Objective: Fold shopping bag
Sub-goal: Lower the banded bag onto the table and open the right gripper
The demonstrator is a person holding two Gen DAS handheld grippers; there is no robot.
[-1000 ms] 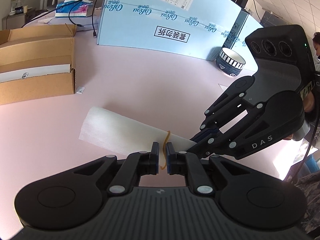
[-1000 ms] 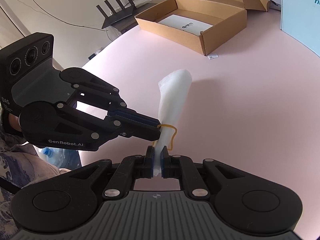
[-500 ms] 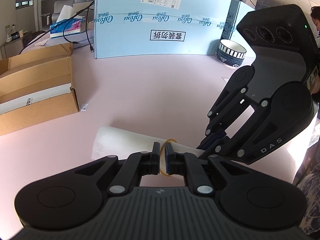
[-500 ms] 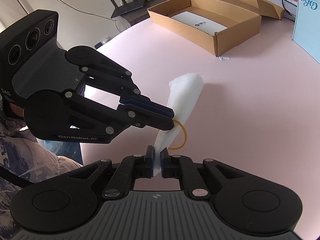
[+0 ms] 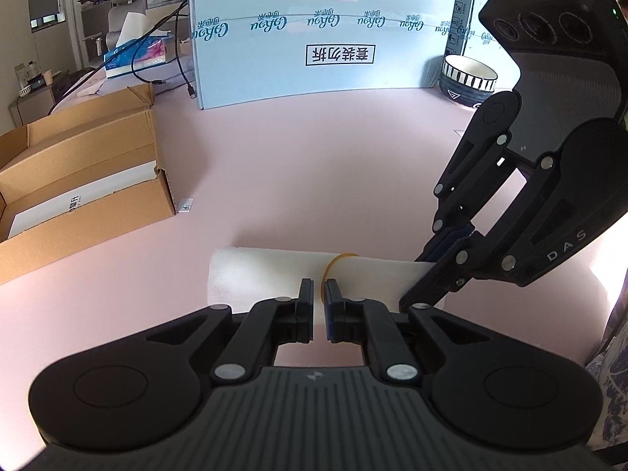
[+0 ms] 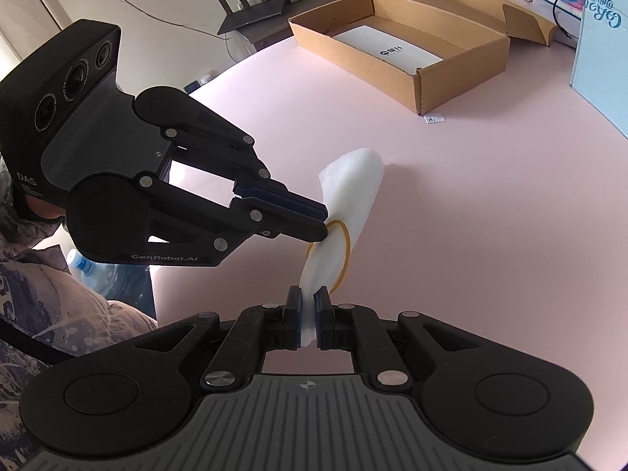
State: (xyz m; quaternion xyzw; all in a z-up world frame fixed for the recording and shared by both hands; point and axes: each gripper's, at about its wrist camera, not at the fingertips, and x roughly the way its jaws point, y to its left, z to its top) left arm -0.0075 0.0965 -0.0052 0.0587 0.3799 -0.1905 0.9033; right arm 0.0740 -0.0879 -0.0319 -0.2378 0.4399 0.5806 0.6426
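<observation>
Right gripper (image 6: 308, 306): pinching near end of rolled white shopping bag (image 6: 349, 192)
Left gripper (image 5: 318, 298): pressed together on rubber band (image 5: 333, 267) looped around roll
Bag: stretched away from right fingertips, above pink table (image 6: 490, 216)

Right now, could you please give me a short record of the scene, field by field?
bag: white shopping bag, rolled up, over the pink table
band: rubber band, looped loosely around the roll
left gripper: shut on the rubber band
right gripper: shut on the roll's near end
nearby: open cardboard box, striped bowl, blue carton
</observation>
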